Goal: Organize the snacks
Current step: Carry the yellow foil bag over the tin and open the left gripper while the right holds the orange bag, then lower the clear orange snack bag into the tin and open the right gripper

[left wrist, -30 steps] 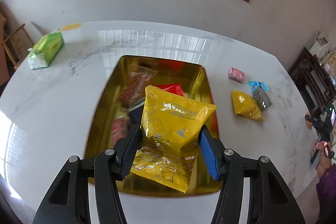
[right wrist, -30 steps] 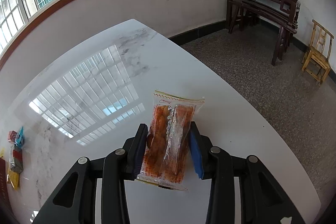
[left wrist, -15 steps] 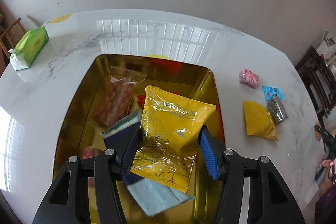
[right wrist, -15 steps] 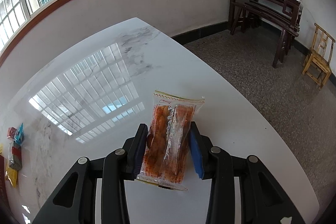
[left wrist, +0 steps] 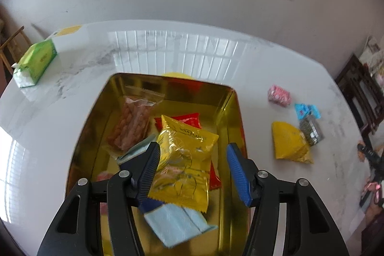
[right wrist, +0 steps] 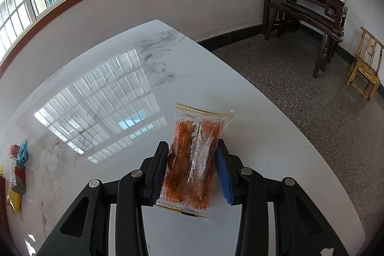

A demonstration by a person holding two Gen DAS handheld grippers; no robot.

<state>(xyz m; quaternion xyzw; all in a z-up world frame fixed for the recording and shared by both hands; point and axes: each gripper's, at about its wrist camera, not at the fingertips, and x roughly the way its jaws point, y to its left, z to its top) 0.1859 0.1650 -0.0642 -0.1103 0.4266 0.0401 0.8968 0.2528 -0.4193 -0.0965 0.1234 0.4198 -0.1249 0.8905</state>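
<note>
In the left wrist view my left gripper (left wrist: 193, 146) hovers over an open gold tin (left wrist: 96, 126). Its jaws are opening around a yellow foil snack packet (left wrist: 184, 160), which leans on the left pad while the blue right pad (left wrist: 236, 169) stands apart from it. Inside the tin lie a clear pack of orange-brown snacks (left wrist: 132, 121), a red packet (left wrist: 189, 119) and a light-blue packet (left wrist: 177, 224). In the right wrist view my right gripper (right wrist: 192, 145) is shut on a clear packet of orange snacks (right wrist: 194, 155), held above the white marble table (right wrist: 120, 92).
Right of the tin lie a pink packet (left wrist: 279, 95), a blue one (left wrist: 306, 110), a grey one (left wrist: 310, 131) and a yellow one (left wrist: 288, 143). A green tissue pack (left wrist: 36, 61) sits far left. Beyond the table's right edge stand a dark bench (right wrist: 307, 6) and a wooden chair (right wrist: 367, 64).
My left gripper has moved forward over the tin and its jaws have widened; the yellow packet has come off the right pad and sagged. The right gripper and its packet have stayed put.
</note>
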